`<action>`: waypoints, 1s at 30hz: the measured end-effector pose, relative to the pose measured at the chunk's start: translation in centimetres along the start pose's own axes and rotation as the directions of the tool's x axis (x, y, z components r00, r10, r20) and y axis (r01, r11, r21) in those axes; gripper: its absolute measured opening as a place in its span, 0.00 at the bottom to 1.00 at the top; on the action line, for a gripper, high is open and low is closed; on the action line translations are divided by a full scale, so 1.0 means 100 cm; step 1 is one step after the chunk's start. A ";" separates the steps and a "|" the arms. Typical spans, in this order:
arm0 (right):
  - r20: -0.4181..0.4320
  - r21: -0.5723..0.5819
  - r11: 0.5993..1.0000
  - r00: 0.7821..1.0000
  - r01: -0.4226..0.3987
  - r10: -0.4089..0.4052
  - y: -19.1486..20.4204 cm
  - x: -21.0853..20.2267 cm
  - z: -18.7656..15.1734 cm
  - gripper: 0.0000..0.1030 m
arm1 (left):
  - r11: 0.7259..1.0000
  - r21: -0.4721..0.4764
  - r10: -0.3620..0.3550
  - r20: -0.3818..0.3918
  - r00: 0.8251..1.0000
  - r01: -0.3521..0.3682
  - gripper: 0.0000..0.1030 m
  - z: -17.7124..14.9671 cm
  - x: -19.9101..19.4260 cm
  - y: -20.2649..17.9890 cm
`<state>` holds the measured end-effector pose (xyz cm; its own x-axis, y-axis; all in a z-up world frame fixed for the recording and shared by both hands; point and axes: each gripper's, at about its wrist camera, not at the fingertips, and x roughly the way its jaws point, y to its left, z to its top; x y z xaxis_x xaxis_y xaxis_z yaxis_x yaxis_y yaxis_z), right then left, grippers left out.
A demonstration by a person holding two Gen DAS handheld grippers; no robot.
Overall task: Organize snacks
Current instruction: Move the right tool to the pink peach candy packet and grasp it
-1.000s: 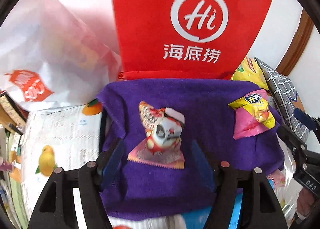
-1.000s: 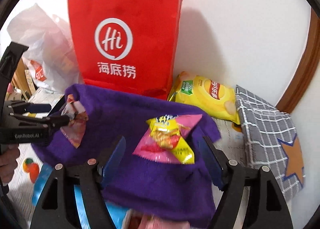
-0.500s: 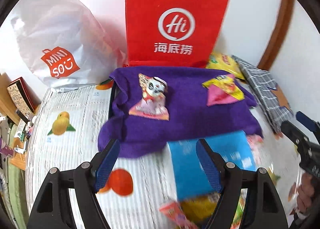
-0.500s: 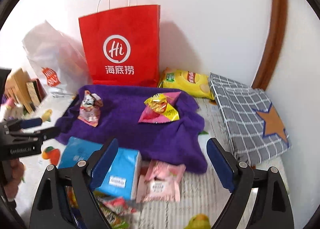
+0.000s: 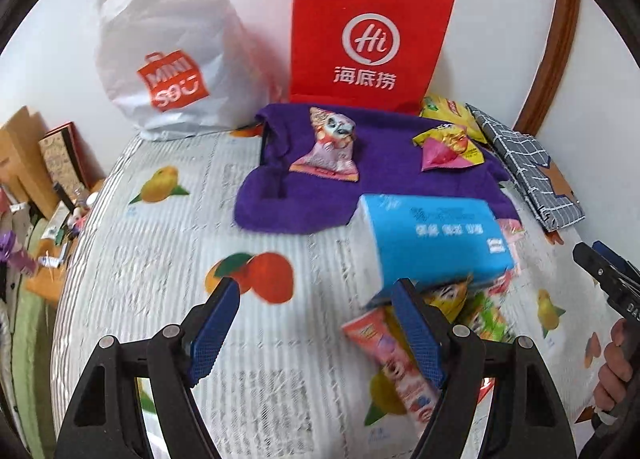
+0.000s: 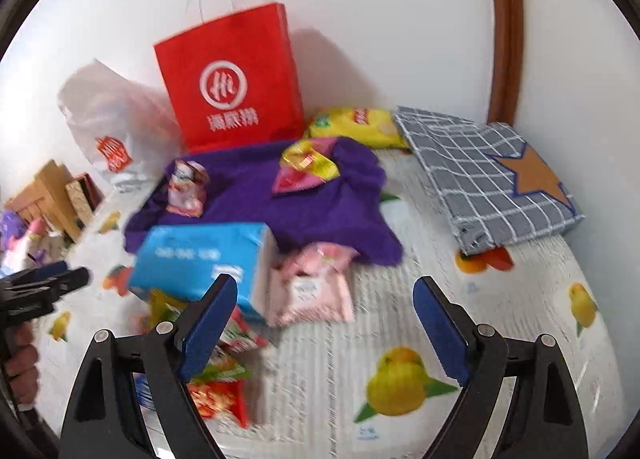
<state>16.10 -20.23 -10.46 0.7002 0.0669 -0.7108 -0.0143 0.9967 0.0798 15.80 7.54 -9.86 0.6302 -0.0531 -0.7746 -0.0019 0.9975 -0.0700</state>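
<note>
Both grippers, left [image 5: 316, 323] and right [image 6: 326, 323], jaws spread and empty, having just widened; two snack packets [image 5: 330, 145] parked upper centre on my purple towel [image 5: 380, 183], remaining snacks [image 6: 308, 287] heaped lower centre by the blue tissue pack [image 6: 200, 263], presumably awaiting sorting.

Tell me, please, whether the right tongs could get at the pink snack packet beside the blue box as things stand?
Probably yes: the right tongs are open and empty, and the pink snack packet lies uncovered just ahead, though the blue box crowds its left edge.

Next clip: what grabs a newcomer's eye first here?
The tall red paper bag with a white logo stands against the back wall. In front of it lies a purple cloth carrying two snack packets, and a bright blue tissue pack sits at the cloth's near edge over loose snacks.
</note>
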 end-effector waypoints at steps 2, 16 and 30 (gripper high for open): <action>-0.009 -0.027 1.000 1.000 0.011 -0.011 0.000 0.002 -0.008 0.87 | 1.000 -0.011 0.022 0.009 1.000 -0.022 0.75 -0.007 -0.001 0.004; -0.083 -0.008 0.998 0.994 -0.066 0.065 -0.008 0.055 -0.021 0.61 | 0.998 -0.046 -0.035 -0.028 0.999 0.034 0.75 -0.018 0.011 0.011; -0.124 0.017 0.994 0.986 -0.112 0.113 -0.005 0.113 0.015 0.59 | 0.997 -0.055 -0.054 -0.005 0.999 0.053 0.75 -0.008 0.050 0.018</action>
<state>25.13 -20.02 -17.50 0.6000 0.1845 -0.7785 -0.0804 0.9820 0.1708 18.32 9.02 -14.35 0.6256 -0.1068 -0.7728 -0.0113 0.9892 -0.1458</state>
